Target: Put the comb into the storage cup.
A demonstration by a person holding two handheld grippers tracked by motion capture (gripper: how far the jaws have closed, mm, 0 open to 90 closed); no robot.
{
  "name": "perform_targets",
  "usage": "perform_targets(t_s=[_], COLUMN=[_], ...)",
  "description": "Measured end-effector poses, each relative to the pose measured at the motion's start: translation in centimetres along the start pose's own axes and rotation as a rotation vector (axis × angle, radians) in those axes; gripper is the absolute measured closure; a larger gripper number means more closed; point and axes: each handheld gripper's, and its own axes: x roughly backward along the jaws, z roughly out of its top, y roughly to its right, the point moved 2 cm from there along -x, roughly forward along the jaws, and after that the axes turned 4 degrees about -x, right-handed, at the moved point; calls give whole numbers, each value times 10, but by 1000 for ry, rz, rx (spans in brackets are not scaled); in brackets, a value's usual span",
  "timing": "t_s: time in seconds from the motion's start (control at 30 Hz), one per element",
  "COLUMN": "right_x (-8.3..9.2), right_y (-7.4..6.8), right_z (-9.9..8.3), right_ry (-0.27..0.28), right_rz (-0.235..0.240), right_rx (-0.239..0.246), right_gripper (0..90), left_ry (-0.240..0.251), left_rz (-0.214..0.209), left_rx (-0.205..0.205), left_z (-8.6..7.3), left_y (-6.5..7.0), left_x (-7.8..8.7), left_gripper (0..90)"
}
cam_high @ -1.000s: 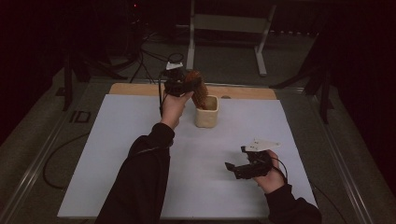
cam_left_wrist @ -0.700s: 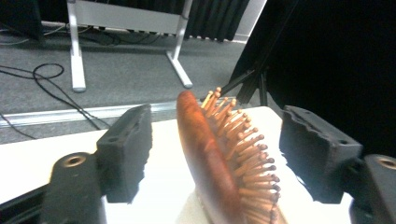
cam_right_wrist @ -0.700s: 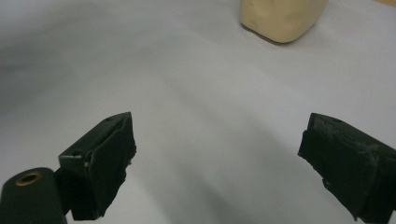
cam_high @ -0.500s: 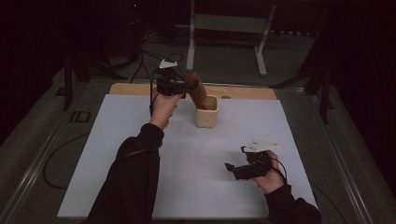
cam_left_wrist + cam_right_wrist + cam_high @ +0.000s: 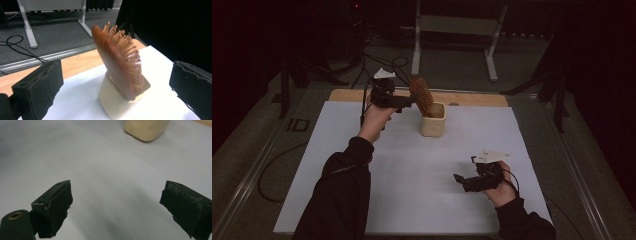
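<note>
A brown wooden hairbrush (image 5: 421,95) stands head up and tilted in a small cream cup (image 5: 433,121) at the back middle of the white sheet. My left gripper (image 5: 404,102) hovers just left of the brush, open, with nothing between its jaws. The left gripper view shows the brush (image 5: 113,60) with its bristles facing right, in the cup (image 5: 112,102), between the spread jaws of the left gripper (image 5: 113,82) but farther off. My right gripper (image 5: 464,181) is low over the sheet at the front right, open and holding nothing (image 5: 117,202). The cup (image 5: 146,128) lies far ahead of it.
The white sheet (image 5: 412,170) covers most of the table, with a wooden strip (image 5: 472,99) bare along the far edge. Behind the table stand a white metal frame (image 5: 454,30) and cables on the grey floor (image 5: 377,55).
My left gripper has drawn back to the left, away from the hairbrush, which stays standing in the cup. The right gripper has hardly moved.
</note>
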Motion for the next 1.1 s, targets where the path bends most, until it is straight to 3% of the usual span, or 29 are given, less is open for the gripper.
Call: perform_targets(t_s=[0.1, 0.23, 0.3, 0.67, 1.1], right_x=[-1, -1, -1, -2, -2], right_y=[0, -2, -2, -2, -4], right_z=[-1, -1, -1, -2, -2], right_ry=[6, 1, 0, -1, 5], right_rz=[0, 0, 0, 8, 12], right_rx=[4, 14, 9, 4, 11], right_gripper=[94, 94, 94, 93, 94], left_ry=[-6, -18, -29, -46, -79], left_rz=[-11, -60, -61, -110, -104], left_rx=[-29, -66, -95, -116, -170], left_z=[-3, -8, -11, -31, -65], left_y=[0, 1, 4, 5, 6], left_x=[5, 11, 14, 39, 66], left_gripper=[0, 0, 0, 0, 0])
